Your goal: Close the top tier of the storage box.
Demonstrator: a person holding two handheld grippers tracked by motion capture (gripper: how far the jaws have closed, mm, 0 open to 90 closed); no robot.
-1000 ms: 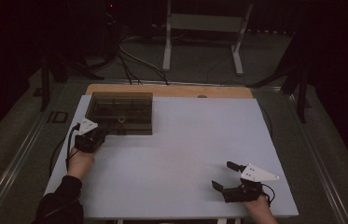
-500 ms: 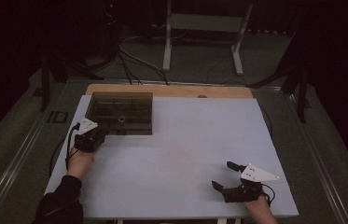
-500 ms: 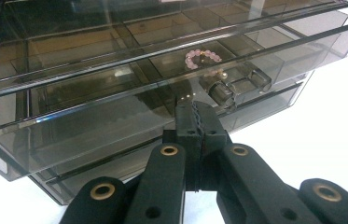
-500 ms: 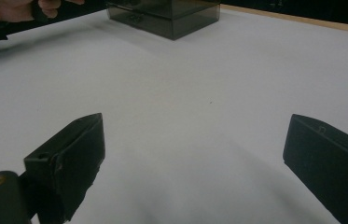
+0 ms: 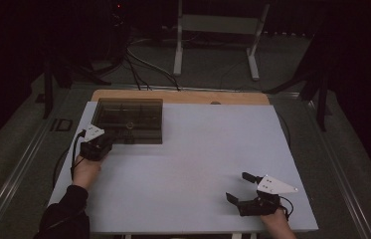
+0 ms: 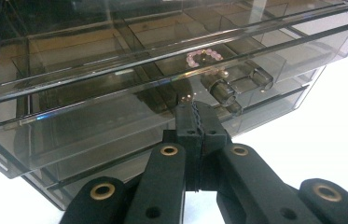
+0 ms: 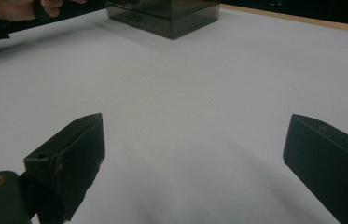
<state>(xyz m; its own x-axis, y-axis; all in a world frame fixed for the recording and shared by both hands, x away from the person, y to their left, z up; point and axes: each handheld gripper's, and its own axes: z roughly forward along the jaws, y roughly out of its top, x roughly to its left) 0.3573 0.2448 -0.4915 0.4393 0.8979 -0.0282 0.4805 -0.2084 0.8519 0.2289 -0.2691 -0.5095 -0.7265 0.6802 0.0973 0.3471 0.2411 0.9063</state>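
My left claw [image 6: 195, 122] is pressed tight together, jaws meeting with no gap, right up against the front of the smoky drawer box [image 5: 129, 119]. Tips touching the lower front panel, just below the round knobs [image 6: 223, 91]; whether a knob or an edge is pinched between them I can't tell, the tips meet edge to edge. Through the tinted plastic I see divided compartments, and a little ring of pale pink beads [image 6: 203, 55] lying in one of them, just above my claw tips.

From the high view, the box sits at the far left of the white counter [image 5: 198, 159], close to the wooden strip along the back edge. My left hand [image 5: 86, 169] is behind the claw, sleeve coming in from the bottom corner, cable looping off to the side.

Over on the other side, my right claw [image 5: 245, 191] rests low at the near right edge of the counter, well apart from the box. Jaws spread wide, bare white surface between them, nothing in the grip. Along its jaws, the box stands far off across the counter, with my left hand beside it.
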